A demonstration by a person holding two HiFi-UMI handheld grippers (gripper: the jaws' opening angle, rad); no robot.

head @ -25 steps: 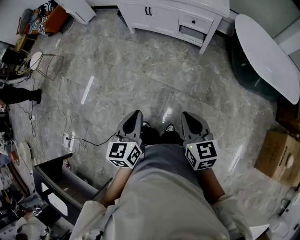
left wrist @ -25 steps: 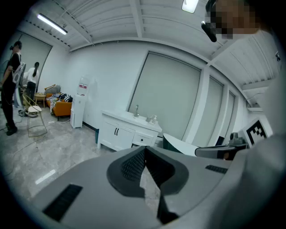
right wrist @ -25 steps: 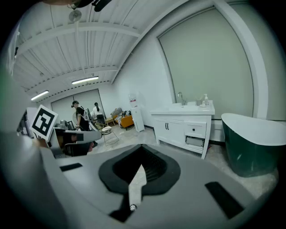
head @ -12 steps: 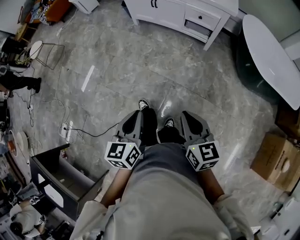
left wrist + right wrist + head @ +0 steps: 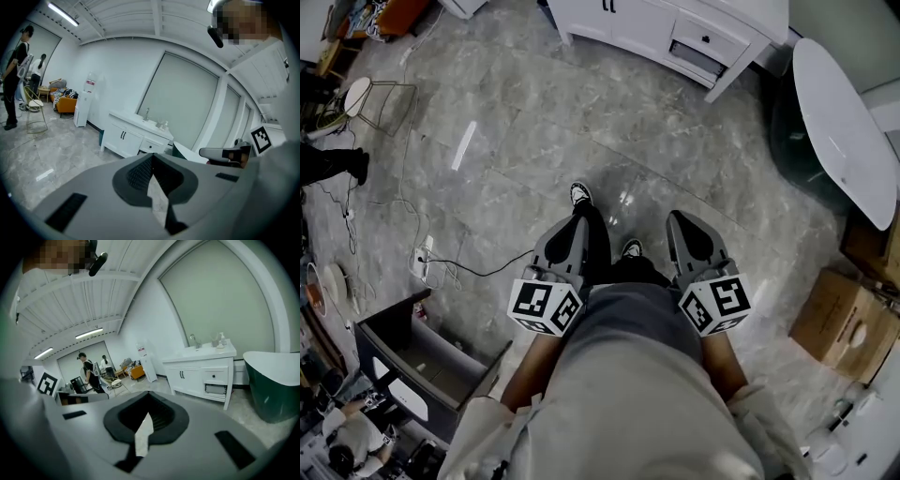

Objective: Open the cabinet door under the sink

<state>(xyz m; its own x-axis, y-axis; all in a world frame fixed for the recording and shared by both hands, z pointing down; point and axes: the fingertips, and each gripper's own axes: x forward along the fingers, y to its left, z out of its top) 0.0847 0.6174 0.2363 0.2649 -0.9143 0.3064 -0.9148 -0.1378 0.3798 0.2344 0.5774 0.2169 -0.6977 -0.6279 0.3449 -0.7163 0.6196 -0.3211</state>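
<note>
The white sink cabinet [image 5: 675, 28] stands against the far wall, its two doors with dark handles [image 5: 607, 5] closed. Both gripper views show it some way ahead, as the cabinet [image 5: 126, 140] and the cabinet [image 5: 197, 373] with a tap on top. My left gripper [image 5: 572, 227] and right gripper [image 5: 682, 223] are held side by side at waist height over the marble floor, far short of the cabinet. The jaws of the left gripper [image 5: 152, 161] and of the right gripper [image 5: 149, 404] are shut, with nothing between them.
A dark green bathtub [image 5: 839, 122] with a white rim stands at the right, and a cardboard box [image 5: 839, 328] sits below it. A black bin [image 5: 412, 361] and floor cables [image 5: 422, 262] lie at the left. People stand far left by a wire stool [image 5: 370, 98].
The person has stepped forward towards the cabinet, the left foot now leading. Both grippers have travelled with the body and stay shut.
</note>
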